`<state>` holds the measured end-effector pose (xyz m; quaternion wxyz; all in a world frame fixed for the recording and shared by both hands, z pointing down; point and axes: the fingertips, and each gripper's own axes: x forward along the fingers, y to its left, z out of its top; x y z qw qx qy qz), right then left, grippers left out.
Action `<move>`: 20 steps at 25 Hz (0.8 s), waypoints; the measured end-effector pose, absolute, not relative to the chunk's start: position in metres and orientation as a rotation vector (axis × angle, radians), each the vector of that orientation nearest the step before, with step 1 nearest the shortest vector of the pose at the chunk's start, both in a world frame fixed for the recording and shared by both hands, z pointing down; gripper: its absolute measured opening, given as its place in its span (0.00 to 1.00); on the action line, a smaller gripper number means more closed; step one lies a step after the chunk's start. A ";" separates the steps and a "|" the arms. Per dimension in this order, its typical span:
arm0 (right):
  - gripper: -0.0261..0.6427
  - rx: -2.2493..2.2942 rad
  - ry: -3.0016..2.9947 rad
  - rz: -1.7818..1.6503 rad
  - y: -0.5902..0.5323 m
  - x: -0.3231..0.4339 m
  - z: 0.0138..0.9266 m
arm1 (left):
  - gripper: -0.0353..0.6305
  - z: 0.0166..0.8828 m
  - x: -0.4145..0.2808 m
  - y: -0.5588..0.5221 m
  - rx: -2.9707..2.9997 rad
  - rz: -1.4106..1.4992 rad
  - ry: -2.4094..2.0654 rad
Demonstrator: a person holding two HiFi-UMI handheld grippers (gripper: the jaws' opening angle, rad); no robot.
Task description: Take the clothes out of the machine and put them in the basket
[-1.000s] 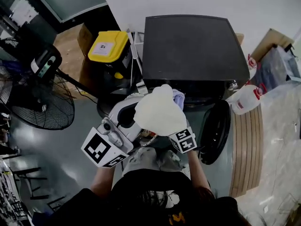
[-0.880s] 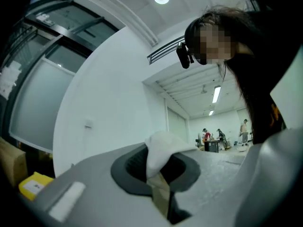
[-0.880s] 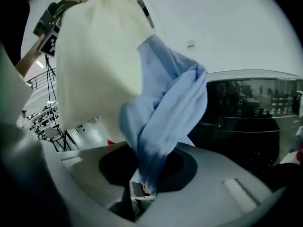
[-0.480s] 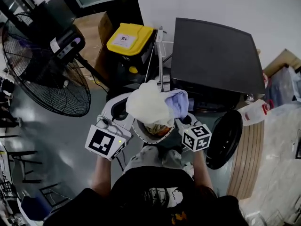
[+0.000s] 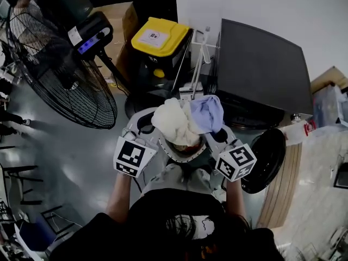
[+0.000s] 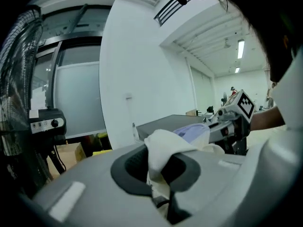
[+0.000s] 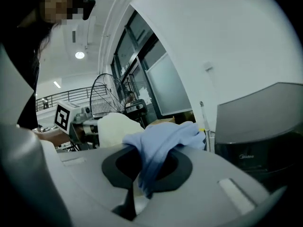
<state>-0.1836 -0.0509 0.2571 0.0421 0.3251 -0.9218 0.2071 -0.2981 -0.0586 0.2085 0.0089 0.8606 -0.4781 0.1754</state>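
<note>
**Two garments out, held over the basket**

The left gripper (image 6: 158,169) has its fingers (image 6: 80,183) clamped on a cream cloth (image 6: 163,145). The right gripper (image 7: 139,174) is clamped on a pale blue cloth (image 7: 165,136). Both bundles hang side by side just above the basket (image 5: 166,154), near the dark machine (image 5: 261,69), whose door (image 5: 265,157) is open. The step in hand looks like the drop-off: next, lower both and part the fingers so each cloth falls inside the rim.

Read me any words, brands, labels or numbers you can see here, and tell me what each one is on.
"Midea": on the front of the dark machine.
White label on the yellow bin lid: too small to read.
Display on the fan's control box: blurred, unreadable.
</note>
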 end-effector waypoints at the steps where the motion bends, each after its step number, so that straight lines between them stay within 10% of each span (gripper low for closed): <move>1: 0.11 0.983 -2.838 0.618 -0.051 -0.194 0.250 | 0.08 0.213 -0.305 -0.060 2.688 0.554 -1.487; 20: 0.11 1.033 -2.706 1.218 0.002 -0.259 0.324 | 0.08 0.380 -0.300 -0.028 2.640 0.877 -0.987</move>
